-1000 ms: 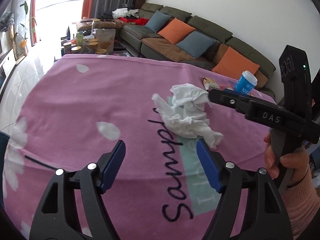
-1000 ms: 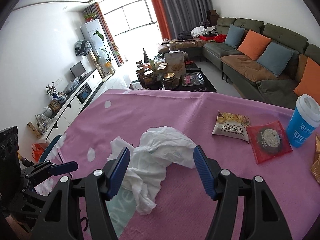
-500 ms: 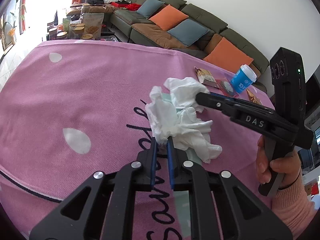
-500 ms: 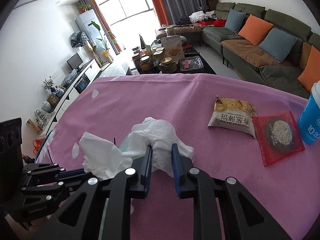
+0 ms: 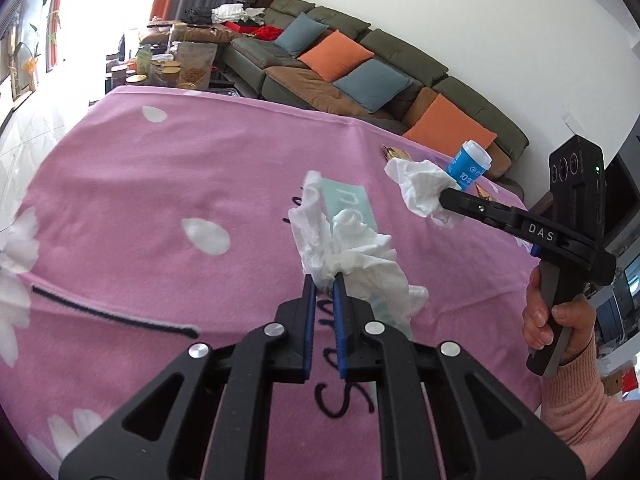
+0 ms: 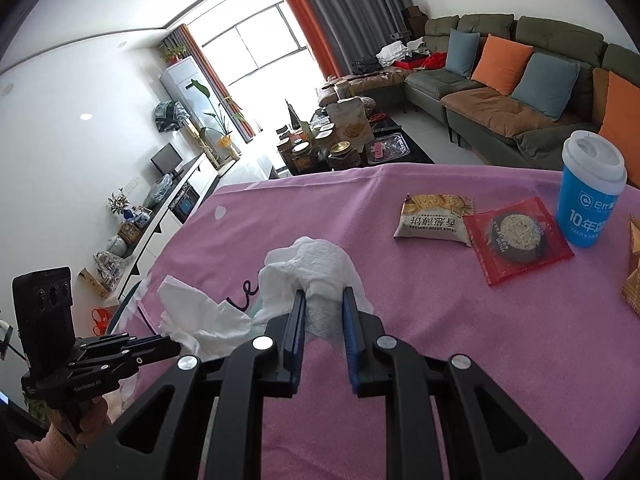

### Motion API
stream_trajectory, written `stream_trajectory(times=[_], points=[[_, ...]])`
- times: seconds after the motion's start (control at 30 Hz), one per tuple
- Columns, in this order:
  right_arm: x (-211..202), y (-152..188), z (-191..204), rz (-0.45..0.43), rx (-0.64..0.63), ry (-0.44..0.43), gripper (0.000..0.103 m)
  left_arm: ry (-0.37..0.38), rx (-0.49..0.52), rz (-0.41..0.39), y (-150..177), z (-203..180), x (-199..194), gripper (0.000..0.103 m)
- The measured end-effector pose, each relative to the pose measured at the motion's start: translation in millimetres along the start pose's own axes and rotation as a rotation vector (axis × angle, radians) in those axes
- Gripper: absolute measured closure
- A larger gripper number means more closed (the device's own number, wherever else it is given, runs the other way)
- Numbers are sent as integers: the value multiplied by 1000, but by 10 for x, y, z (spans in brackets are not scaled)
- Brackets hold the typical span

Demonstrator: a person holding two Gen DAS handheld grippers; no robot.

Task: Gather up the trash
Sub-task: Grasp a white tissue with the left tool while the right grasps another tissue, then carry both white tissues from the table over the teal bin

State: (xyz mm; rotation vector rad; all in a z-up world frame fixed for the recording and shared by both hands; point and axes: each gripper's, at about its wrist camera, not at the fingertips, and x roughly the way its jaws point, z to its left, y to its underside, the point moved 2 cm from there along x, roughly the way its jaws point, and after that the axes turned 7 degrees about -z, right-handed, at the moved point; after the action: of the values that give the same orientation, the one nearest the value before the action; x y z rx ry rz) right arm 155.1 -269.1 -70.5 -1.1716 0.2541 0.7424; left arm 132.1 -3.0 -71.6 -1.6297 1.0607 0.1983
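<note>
Each gripper has a crumpled tissue pinched between its pads, so the pick-up step looks done for these two pieces of trash. The left gripper [image 5: 323, 280] is clamped on the larger tissue [image 5: 344, 252], which trails down onto the pink cloth [image 5: 160, 184] over its printed lettering; the right gripper [image 6: 323, 300] is clamped on a second tissue [image 6: 308, 268], seen in the left view lifted beside the blue paper cup [image 5: 468, 166]. With the lettering as landmark, the larger tissue sits right on it and the second one hangs farther toward the cup. The two tissues now appear apart, not joined. The next move calls for lifting both clear of the cloth and carrying them to wherever trash goes; no bin shows in either view, so its place cannot be told. Beyond the lettering, toward the sofa, lie a cracker packet [image 6: 434, 220] and a red snack packet [image 6: 520, 240] touching it, with the cup just beyond them; these probably count as trash to fetch later. Nothing blocks a straight lift, though the loose tail of the larger tissue could drag on the cloth.
</note>
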Motion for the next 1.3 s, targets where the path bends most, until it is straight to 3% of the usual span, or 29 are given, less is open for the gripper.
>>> stream_trajectory(times=[0.6, 1.3], points=[[-74, 291, 729, -25, -91, -127, 87, -156, -26, -89, 286, 279, -728, 94], [35, 523, 1031, 15, -114, -183, 87, -238, -50, -146, 503, 434, -1147, 94]])
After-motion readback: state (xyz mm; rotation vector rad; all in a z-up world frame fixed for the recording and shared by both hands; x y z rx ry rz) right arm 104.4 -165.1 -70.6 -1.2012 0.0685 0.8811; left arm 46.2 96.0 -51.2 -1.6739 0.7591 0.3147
